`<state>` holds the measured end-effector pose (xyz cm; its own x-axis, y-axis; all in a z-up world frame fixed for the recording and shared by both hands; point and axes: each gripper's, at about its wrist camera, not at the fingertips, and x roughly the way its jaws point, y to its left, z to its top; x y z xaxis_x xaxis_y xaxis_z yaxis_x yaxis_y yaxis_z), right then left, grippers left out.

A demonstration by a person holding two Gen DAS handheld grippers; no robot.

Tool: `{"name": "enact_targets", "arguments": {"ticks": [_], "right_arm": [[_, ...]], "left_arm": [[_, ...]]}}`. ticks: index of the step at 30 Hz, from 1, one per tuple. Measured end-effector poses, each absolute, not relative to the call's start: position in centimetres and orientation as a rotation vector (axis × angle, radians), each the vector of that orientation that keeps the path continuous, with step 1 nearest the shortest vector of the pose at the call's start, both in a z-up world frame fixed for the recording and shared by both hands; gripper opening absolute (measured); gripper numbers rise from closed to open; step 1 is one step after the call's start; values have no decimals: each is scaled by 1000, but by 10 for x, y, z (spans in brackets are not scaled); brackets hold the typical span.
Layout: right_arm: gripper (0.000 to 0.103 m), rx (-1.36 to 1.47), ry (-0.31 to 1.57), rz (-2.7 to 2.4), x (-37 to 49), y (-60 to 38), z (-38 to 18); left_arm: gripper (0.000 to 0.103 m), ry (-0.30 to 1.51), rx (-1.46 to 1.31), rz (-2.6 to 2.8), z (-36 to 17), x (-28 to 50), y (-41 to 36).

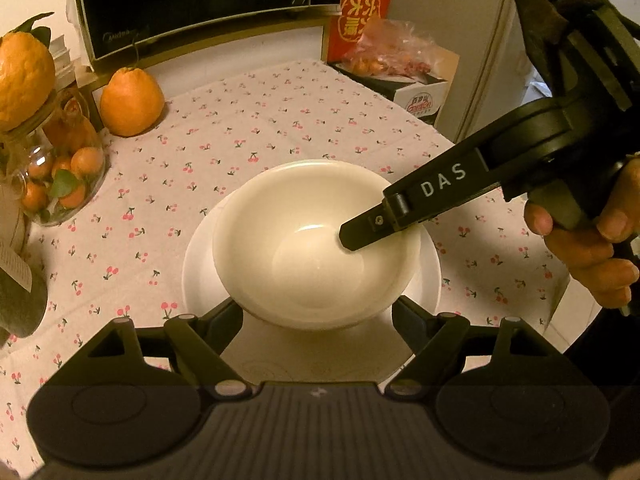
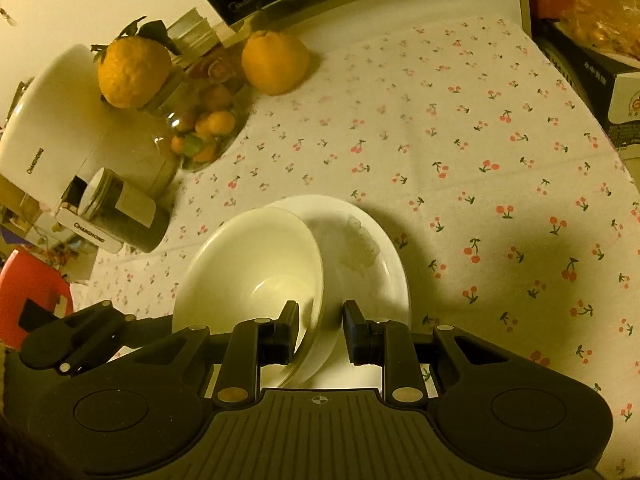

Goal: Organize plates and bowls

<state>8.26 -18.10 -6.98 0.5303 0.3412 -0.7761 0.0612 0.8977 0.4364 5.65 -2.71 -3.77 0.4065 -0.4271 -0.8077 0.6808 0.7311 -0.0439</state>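
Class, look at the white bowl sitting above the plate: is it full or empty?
Empty. The bowl shows a bare, glossy white inside right down to its base in both wrist views, with only one finger of the right tongs reaching in over its rim.

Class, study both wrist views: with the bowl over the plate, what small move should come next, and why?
Probably lower the bowl fully onto the plate, then open the right gripper. Its jaws pinch the bowl's rim, and the bowl looks tilted and off-centre over the plate. The left gripper is open, jaws either side of the bowl.
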Motion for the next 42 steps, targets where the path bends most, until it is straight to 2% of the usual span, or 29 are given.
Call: {"name": "enact_targets", "arguments": {"ticks": [3, 8, 11, 14, 19, 23, 25, 29, 42], "right_arm": [[23, 435, 1005, 174, 84, -180, -71], [27, 438, 1000, 180, 84, -180, -69], [38, 458, 968, 173, 82, -185, -65], [54, 473, 922, 165, 78, -193, -58], [67, 447, 855, 161, 64, -202, -44], [70, 367, 815, 126, 52, -204, -34], [77, 343, 794, 120, 44, -205, -31], [82, 312, 787, 117, 30, -203, -29], [95, 178, 763, 46, -17, -171, -33]], "left_arm": [[81, 911, 326, -718, -38, 57, -28], [95, 903, 324, -700, -35, 57, -26], [100, 903, 305, -698, -32, 57, -24], [101, 907, 303, -703, -30, 54, -21], [102, 927, 280, -711, -26, 47, -17], [102, 929, 271, -703, -17, 39, -15], [103, 916, 262, -699, -12, 34, -12], [103, 919, 199, -650, -5, 26, -2], [103, 924, 53, -301, -21, 4, 17]]}}
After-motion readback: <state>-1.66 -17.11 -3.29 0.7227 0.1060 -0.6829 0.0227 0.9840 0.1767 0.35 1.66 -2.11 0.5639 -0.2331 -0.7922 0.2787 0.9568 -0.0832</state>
